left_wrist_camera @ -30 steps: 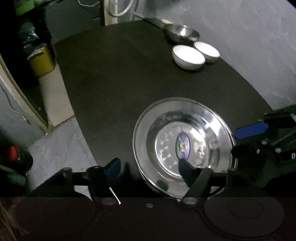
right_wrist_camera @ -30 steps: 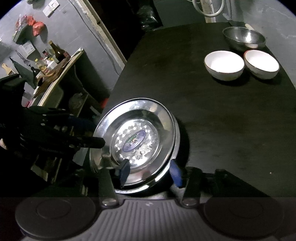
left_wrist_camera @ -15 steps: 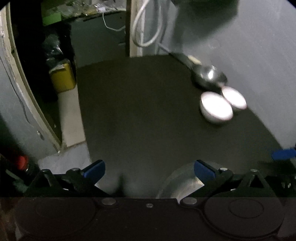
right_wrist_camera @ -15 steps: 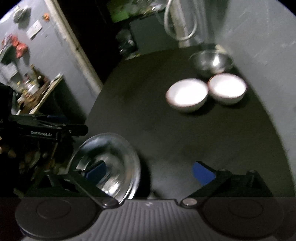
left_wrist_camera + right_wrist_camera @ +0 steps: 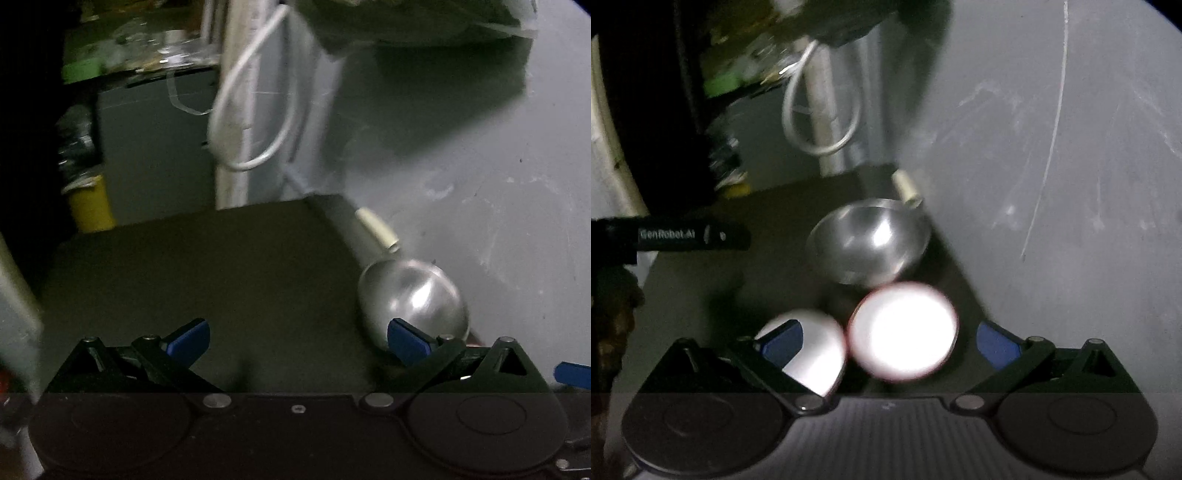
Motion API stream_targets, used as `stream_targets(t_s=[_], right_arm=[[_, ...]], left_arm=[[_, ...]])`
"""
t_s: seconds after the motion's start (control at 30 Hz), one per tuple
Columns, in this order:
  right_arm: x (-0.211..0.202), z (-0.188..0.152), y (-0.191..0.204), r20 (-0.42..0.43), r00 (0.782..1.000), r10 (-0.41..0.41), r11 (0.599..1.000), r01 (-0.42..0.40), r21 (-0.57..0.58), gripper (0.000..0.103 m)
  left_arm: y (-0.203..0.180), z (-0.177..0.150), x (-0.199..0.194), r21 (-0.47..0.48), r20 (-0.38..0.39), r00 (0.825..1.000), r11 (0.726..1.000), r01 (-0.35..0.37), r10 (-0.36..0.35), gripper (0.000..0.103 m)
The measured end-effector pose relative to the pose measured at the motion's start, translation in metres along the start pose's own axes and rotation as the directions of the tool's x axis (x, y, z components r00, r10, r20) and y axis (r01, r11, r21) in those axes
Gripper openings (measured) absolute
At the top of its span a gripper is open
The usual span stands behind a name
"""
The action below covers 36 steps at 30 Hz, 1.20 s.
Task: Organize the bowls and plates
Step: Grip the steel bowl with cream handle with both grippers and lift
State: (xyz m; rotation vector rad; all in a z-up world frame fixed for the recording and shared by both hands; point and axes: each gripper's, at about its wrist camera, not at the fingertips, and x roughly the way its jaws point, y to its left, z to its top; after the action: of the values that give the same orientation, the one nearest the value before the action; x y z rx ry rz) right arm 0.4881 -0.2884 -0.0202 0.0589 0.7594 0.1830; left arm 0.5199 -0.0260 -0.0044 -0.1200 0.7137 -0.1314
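Bowls are what this step is about: three of them sit bunched at the far right corner of the dark desk (image 5: 229, 280), close to the grey wall (image 5: 1071, 147). In the right wrist view a steel bowl (image 5: 868, 243) stands furthest back, with two white bowls in front of it. The right-hand white bowl (image 5: 903, 330) is upright and nearly touches the other white bowl (image 5: 812, 350), which lies partly behind the left blue pad. No plates show in either view.

The right tongs (image 5: 889, 341) stand spread wide and empty, with the right-hand white bowl framed between the pads but not touched by them. The left tongs (image 5: 297, 339) are just as wide and hold nothing; their right pad overlaps the near side of the steel bowl (image 5: 412, 304) in the picture, though whether it touches is not clear through the blur. The body of the left tool reaches in at the left edge of the right wrist view.

My reading is that this is the approach to the bowls, probably to nest them. The next move calls for the right tongs to come down over the rim of the near white bowl and close on its wall. It must be lifted clear of its neighbour without knocking it, since the two sit so close. The left tongs would need to line up squarely on the steel bowl's rim, which looks slippery.
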Motion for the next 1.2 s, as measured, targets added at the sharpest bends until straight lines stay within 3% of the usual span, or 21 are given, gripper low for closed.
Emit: stream_targets(t_s=[0.13,0.27,0.37,0.57,0.63,0.73,0.8,0.97,1.2], right_arm=[[0.031,0.018,-0.006,0.017,1.0,-0.006,1.0,0.006,0.017,0.096],[0.053,0.021,-0.006,-0.003,1.0,-0.01,1.0,0.01,0.016,0.087],[0.068,0.023,-0.007,-0.024,1.0,-0.006,1.0,0.007,0.022,0.08],[0.076,0.024,-0.012,-0.028,1.0,0.008,0.999,-0.007,0.035,0.059],[0.081,0.025,-0.015,-0.032,0.999,0.028,0.998,-0.027,0.052,0.05],[0.089,0.028,-0.021,-0.04,0.997,0.07,0.994,-0.067,0.086,0.035],[0.092,0.028,-0.024,-0.044,0.995,0.089,0.992,-0.085,0.097,0.03],[0.081,0.028,-0.025,0.002,0.99,0.138,0.986,-0.137,0.099,0.028],[0.04,0.032,-0.017,0.114,0.974,0.194,0.977,-0.203,0.066,0.028]], left_arm=[[-0.013,0.022,0.041,0.011,-0.033,0.999,0.999,0.034,-0.034,0.102],[-0.018,0.024,0.06,-0.002,-0.069,0.997,0.999,0.037,-0.037,0.102],[-0.015,0.019,0.065,-0.012,-0.101,0.994,0.999,0.044,-0.045,0.093],[-0.015,0.011,0.08,-0.048,-0.154,0.983,0.995,0.089,-0.095,0.067],[-0.017,0.01,0.086,-0.057,-0.164,0.979,0.992,0.111,-0.119,0.049],[-0.019,0.008,0.092,-0.074,-0.185,0.971,0.987,0.144,-0.155,0.033],[-0.02,0.007,0.095,-0.085,-0.183,0.966,0.982,0.171,-0.184,0.022],[-0.018,0.005,0.087,-0.079,-0.171,0.97,0.983,0.163,-0.174,0.022],[-0.012,0.012,0.043,-0.065,-0.07,0.981,0.982,0.176,-0.181,0.022]])
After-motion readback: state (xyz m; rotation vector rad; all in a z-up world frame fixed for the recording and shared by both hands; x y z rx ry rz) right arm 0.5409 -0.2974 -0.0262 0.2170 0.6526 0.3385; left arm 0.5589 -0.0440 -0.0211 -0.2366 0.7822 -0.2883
